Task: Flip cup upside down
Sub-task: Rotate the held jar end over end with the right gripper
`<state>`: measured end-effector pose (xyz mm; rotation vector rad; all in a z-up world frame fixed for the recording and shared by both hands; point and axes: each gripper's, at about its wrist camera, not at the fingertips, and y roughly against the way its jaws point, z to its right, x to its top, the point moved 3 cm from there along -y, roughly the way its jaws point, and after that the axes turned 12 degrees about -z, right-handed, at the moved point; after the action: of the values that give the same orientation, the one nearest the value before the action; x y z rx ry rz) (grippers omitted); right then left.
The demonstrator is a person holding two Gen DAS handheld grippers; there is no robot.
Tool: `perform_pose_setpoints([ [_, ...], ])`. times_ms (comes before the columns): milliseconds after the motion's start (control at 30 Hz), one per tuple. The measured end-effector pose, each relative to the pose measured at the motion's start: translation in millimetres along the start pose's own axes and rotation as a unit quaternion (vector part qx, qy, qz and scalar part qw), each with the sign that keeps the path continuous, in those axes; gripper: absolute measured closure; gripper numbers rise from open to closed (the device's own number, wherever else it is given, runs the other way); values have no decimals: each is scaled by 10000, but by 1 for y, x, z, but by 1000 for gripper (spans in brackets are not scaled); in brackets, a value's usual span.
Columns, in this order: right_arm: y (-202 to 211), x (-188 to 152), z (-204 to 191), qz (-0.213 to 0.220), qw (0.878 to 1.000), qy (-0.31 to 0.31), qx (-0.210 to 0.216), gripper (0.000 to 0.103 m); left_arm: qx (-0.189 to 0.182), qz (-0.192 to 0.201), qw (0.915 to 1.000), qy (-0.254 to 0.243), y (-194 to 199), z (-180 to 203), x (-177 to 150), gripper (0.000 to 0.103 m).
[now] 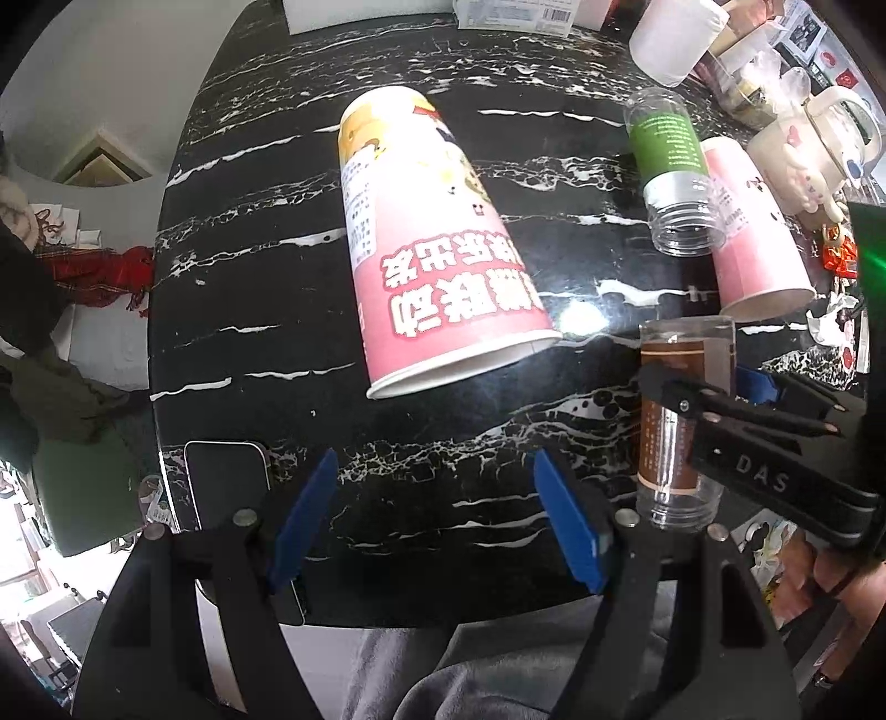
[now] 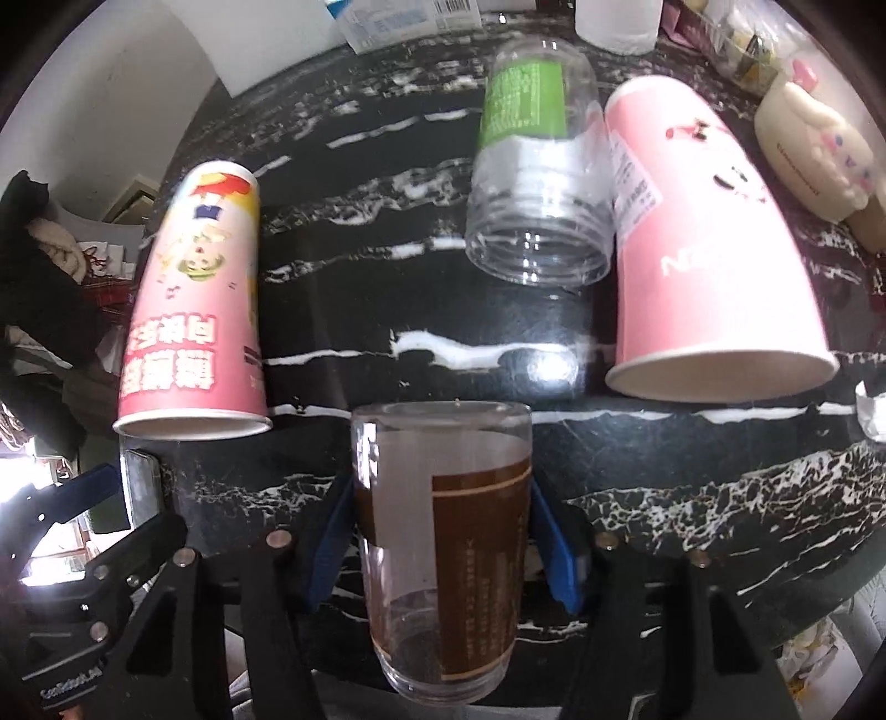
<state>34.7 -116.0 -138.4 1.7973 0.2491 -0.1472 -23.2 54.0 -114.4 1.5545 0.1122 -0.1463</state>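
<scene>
My right gripper (image 2: 440,531) is shut on a clear plastic cup with a brown label (image 2: 443,548), held upside down, mouth toward the camera, over the near edge of the black marble table (image 2: 692,498). The same cup (image 1: 684,421) and the right gripper (image 1: 720,399) show in the left wrist view. My left gripper (image 1: 434,518) is open and empty above the table's near edge. A pink paper cup (image 1: 432,249) stands upside down ahead of it; it also shows in the right wrist view (image 2: 194,310).
A clear cup with a green label (image 2: 531,188) and a second pink paper cup (image 2: 703,249) stand upside down at the right. A phone (image 1: 227,482) lies at the near left edge. A mug (image 1: 808,149), a white cup (image 1: 673,39) and boxes (image 1: 515,14) crowd the far side.
</scene>
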Motion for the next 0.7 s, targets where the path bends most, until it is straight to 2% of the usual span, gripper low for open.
perform_pose_setpoints([
  [400,56,-16,-6,957,9947,334,162,43,-42,243,9996,-130,33,10,-7,30],
  [700,84,-17,-12,2041,9761,725,178,43,-22,426,9989,-194,50,18,-1,30],
])
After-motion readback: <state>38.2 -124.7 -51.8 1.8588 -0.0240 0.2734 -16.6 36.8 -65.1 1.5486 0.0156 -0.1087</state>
